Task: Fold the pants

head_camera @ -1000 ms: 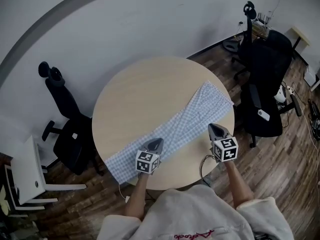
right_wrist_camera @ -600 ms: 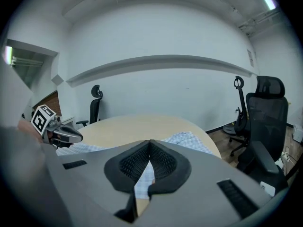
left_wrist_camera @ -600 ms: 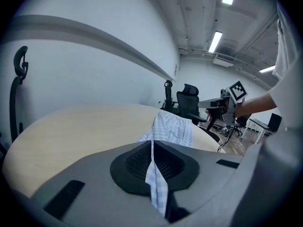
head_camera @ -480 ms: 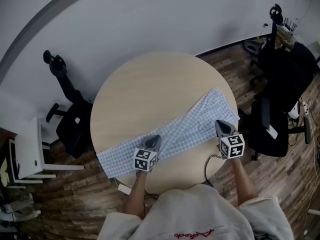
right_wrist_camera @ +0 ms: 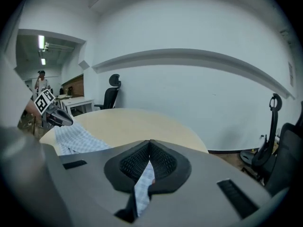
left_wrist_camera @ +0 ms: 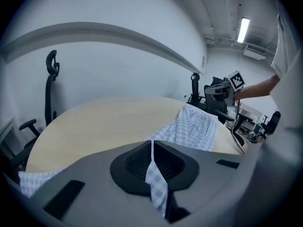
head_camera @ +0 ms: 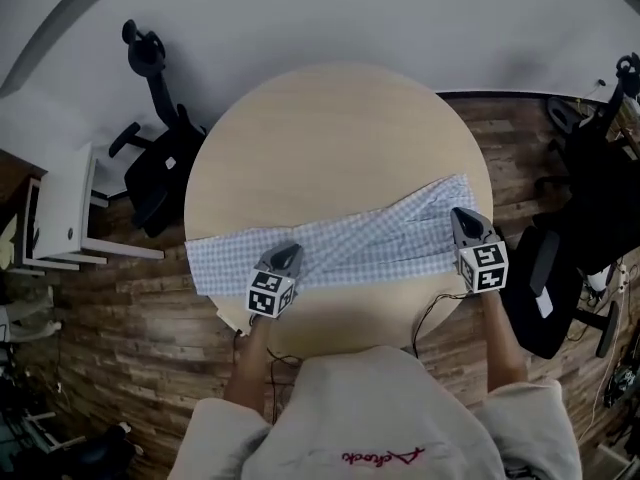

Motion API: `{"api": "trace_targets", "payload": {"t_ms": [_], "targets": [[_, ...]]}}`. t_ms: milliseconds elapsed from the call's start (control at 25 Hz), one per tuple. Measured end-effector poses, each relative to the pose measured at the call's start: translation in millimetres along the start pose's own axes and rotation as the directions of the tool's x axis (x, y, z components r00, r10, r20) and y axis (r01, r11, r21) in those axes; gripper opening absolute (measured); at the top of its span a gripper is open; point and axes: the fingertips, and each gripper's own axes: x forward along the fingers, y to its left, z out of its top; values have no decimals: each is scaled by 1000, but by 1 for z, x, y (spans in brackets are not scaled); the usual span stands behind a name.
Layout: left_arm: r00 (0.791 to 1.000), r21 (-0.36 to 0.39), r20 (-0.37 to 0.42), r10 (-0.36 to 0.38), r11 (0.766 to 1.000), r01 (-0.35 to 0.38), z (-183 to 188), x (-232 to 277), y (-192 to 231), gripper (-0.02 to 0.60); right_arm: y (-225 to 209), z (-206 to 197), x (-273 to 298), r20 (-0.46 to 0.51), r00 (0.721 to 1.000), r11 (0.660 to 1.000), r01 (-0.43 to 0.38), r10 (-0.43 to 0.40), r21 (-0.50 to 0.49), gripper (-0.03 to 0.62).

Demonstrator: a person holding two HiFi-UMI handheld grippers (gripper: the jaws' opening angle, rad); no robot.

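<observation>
Head view: finds the pants (head_camera: 370,243) spread flat as one long checked strip across the near half of the round table (head_camera: 330,138), long axis running side to side in front of the person, right end a little farther away than the left. Puts the left gripper (head_camera: 283,258) on the near long edge, well in from the left end, so a stretch of cloth lies loose beyond it toward the table's left rim. Puts the right gripper (head_camera: 465,223) at the right end, by the table's right rim. Left gripper view: shows jaws pressed together on a thin fold of checked cloth, the rest of the strip running off ahead and to the right toward the other gripper. Right gripper view: shows jaws likewise closed on a sliver of the same cloth, with the strip trailing off to the left. Judging from this: looks like a grip on both sides ready to carry one end along the long axis onto the other; right end sits with the right hand, loose left end nearest the left.
</observation>
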Motion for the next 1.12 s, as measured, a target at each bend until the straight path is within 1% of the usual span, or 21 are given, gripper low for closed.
{"api": "trace_targets", "payload": {"t_ms": [120, 200, 320, 440, 520, 560, 680, 760, 840, 920, 1000, 1080, 1120], "targets": [[999, -11, -37, 38, 999, -38, -14, -5, -1, 43, -8, 3, 13, -3, 999, 998, -52, 52, -35, 29], [996, 2, -75, 50, 999, -50, -25, -8, -6, 43, -10, 0, 21, -11, 996, 995, -90, 89, -44, 29], [987, 33, -149, 51, 998, -47, -44, -7, -16, 43, -10, -6, 37, -40, 988, 986, -151, 149, -72, 29], [972, 52, -231, 31, 998, -19, -64, -6, -25, 44, -12, -9, 51, -85, 977, 974, -203, 195, -97, 29], [959, 80, -283, 16, 997, 7, -75, -7, -25, 44, -10, -4, 63, -109, 969, 963, -237, 224, -126, 29], [948, 107, -318, 9, 994, 26, -83, -9, -26, 44, -7, -3, 67, -125, 962, 955, -259, 242, -144, 29], [903, 198, -429, -17, 974, 112, -106, -9, -32, 44, 2, -9, 76, -190, 937, 920, -330, 293, -211, 29], [882, 226, -471, -29, 962, 153, -113, -7, -33, 46, 9, -13, 82, -238, 917, 887, -379, 321, -265, 31], [873, 231, -486, -36, 958, 167, -116, -5, -36, 46, 14, -21, 86, -304, 890, 835, -435, 341, -337, 31], [869, 225, -493, -39, 959, 170, -115, -2, -33, 46, 16, -28, 92, -369, 859, 768, -493, 354, -409, 31], [859, 214, -510, -47, 960, 179, -117, -1, -33, 46, 17, -33, 98, -425, 827, 704, -547, 369, -453, 31], [844, 211, -534, -54, 958, 195, -122, -1, -35, 46, 16, -41, 101, -494, 785, 639, -603, 373, -477, 32], [838, 215, -544, -52, 956, 199, -124, -1, -35, 46, 16, -46, 104, -532, 760, 601, -635, 374, -485, 32]]}}
